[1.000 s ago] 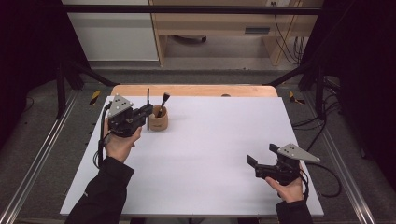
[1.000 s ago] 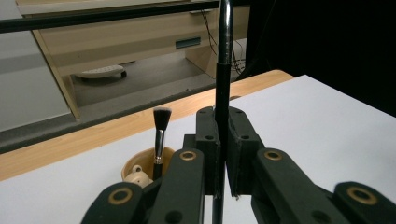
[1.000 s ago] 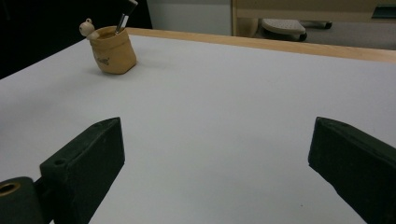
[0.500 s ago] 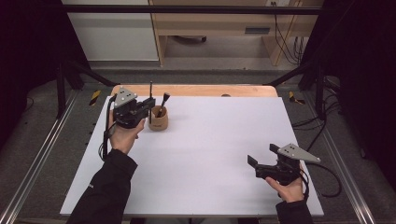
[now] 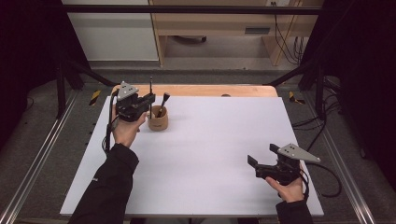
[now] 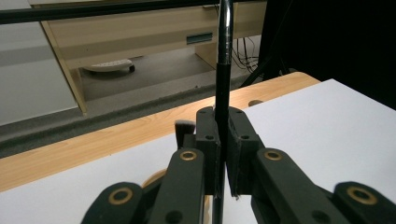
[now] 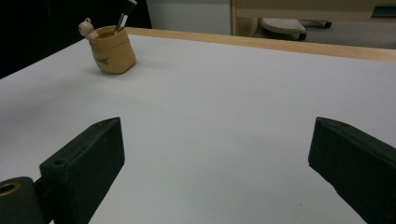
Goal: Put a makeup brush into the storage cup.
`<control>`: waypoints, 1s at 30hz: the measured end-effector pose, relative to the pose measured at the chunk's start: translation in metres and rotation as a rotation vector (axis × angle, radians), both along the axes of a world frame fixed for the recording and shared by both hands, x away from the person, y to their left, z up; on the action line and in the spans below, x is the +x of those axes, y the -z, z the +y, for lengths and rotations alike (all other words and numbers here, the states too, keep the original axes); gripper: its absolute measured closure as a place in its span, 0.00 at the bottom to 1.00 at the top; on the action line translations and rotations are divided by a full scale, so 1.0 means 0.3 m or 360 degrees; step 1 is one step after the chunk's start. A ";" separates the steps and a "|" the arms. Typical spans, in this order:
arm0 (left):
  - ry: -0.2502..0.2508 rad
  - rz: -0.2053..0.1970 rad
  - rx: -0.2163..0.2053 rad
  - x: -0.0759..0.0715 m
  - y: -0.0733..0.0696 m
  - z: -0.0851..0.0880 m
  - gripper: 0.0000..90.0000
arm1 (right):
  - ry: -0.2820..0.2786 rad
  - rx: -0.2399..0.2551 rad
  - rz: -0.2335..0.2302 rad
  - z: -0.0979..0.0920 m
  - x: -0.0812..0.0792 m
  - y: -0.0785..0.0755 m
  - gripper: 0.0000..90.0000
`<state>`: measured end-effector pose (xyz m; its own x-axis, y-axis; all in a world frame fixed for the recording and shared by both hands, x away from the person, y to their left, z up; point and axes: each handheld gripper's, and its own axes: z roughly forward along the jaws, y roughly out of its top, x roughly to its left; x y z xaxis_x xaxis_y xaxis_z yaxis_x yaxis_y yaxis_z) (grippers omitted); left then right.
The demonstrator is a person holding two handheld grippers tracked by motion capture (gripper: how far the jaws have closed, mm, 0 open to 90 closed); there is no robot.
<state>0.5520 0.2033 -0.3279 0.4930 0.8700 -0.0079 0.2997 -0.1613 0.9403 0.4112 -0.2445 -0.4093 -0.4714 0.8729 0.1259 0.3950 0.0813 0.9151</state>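
White sheet (image 5: pixel 201 154) covers most of wooden tabletop (image 5: pixel 201 90); bare wood strip along far edge. Metal rails (image 5: pixel 35 158) flank table on grey floor. Beyond, light wood cabinet (image 5: pixel 210 23), white panel (image 5: pixel 109 32) to its left. Cables (image 5: pixel 285 32) hang at cabinet's right. Yellow-black markers (image 5: pixel 95 97) on floor.
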 end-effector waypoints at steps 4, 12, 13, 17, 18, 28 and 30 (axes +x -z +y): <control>-0.0014 0.0007 -0.0015 0.026 0.010 0.000 0.94 | 0.0003 0.0001 -0.0002 -0.003 0.001 0.001 0.04; -0.0027 0.0029 -0.0010 0.079 0.037 -0.004 0.94 | -0.0001 -0.0005 0.0005 -0.001 0.004 0.005 0.04; -0.0028 0.0026 -0.0005 0.083 0.038 -0.006 0.94 | 0.0000 -0.0006 0.0004 -0.002 0.004 0.005 0.04; -0.0025 0.0014 0.0014 0.103 0.039 -0.016 0.94 | 0.0004 0.0000 0.0001 -0.003 0.004 0.005 0.05; -0.0025 0.0015 0.0011 0.106 0.041 -0.016 0.94 | 0.0002 -0.0005 0.0000 -0.003 0.005 0.005 0.04; -0.0050 0.0031 0.0017 0.157 0.077 -0.019 0.94 | -0.0002 0.0000 0.0007 -0.002 0.006 0.007 0.05; -0.0062 0.0038 0.0029 0.168 0.087 -0.021 0.94 | 0.0001 -0.0005 0.0011 -0.002 0.008 0.009 0.05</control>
<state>0.6025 0.1971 -0.3541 0.4587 0.8886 -0.0033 0.3284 -0.1661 0.9298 0.4135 -0.2450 -0.4121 -0.4700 0.8736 0.1266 0.4014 0.0837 0.9121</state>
